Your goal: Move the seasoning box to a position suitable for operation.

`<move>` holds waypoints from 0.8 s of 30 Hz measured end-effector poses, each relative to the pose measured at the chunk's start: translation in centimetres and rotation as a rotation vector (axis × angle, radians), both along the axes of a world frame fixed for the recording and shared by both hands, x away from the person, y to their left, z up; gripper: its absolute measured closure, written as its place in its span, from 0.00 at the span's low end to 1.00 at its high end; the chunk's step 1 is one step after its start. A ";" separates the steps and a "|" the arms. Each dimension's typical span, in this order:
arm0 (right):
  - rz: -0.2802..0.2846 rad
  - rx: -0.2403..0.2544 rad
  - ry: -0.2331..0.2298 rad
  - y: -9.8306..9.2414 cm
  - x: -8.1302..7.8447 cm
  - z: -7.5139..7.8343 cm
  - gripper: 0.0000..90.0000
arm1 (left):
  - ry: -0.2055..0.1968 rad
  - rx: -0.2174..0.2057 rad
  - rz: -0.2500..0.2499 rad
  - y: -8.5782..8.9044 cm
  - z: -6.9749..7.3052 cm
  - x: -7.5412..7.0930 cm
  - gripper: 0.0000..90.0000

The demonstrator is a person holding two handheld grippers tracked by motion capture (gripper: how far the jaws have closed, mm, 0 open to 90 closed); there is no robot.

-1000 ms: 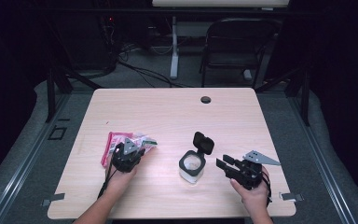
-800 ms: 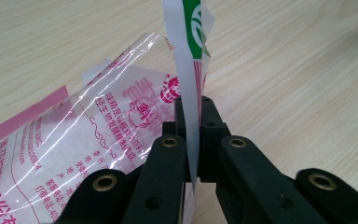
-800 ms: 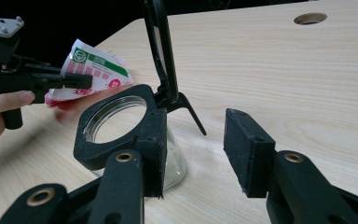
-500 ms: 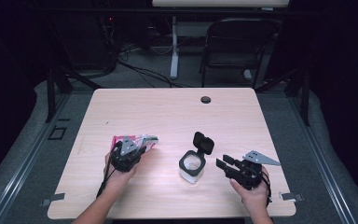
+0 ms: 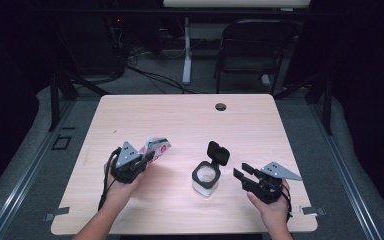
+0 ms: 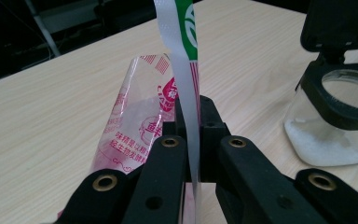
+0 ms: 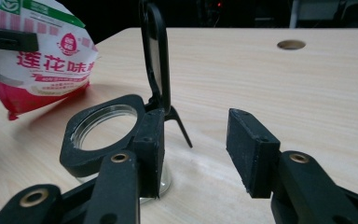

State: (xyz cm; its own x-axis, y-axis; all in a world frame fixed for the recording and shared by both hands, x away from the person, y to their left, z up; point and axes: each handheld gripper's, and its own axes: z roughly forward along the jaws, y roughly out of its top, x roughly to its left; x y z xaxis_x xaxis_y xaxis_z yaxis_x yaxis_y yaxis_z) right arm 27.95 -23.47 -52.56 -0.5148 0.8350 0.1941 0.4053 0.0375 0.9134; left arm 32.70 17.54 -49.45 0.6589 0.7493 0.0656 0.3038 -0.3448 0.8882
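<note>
The seasoning packet (image 5: pixel 155 148) is hanging over the desk's (image 5: pixel 180 120) left side, pinched in your left tool (image 5: pixel 141 161); your right tool (image 5: pixel 243 175) has just been opening, jaws spread beside the open jar (image 5: pixel 206 178), gripping nothing.

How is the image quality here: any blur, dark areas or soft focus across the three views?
High view: table evenly lit, surroundings nearly black. Left gripper view: packet sharp at the seam, near claw parts soft. Right gripper view: jar clear, background dark and blurred.
</note>
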 end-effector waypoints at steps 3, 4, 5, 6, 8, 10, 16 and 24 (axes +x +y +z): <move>-0.012 0.000 -0.042 0.0 -0.2 0.2 0.60 | -0.004 -0.014 -0.006 0.1 0.5 -0.1 1.00; -0.021 -0.009 -0.054 0.0 -0.3 0.4 0.60 | -0.001 -0.018 -0.013 0.1 0.6 -0.1 1.00; -0.021 -0.009 -0.065 0.0 -0.3 0.4 0.60 | -0.004 -0.022 -0.017 -0.1 0.6 -0.2 1.00; -0.019 -0.015 -0.063 0.0 -0.3 0.5 0.60 | -0.001 -0.021 -0.023 -0.2 0.7 -0.2 1.00; -0.006 -0.011 -0.043 0.0 -0.3 0.5 0.60 | -0.001 -0.023 -0.035 -0.5 0.9 -0.3 1.00; 0.005 -0.001 -0.016 0.1 -0.3 0.3 0.61 | -0.011 -0.018 -0.048 -0.9 1.2 -0.4 1.00; 0.017 0.012 -0.018 0.1 -0.4 0.3 0.60 | -0.003 -0.021 -0.090 -1.7 1.5 -0.8 1.00; 0.063 0.009 -0.040 0.1 -0.8 0.8 0.67 | 0.028 -0.035 -0.152 -2.8 1.1 -1.5 1.00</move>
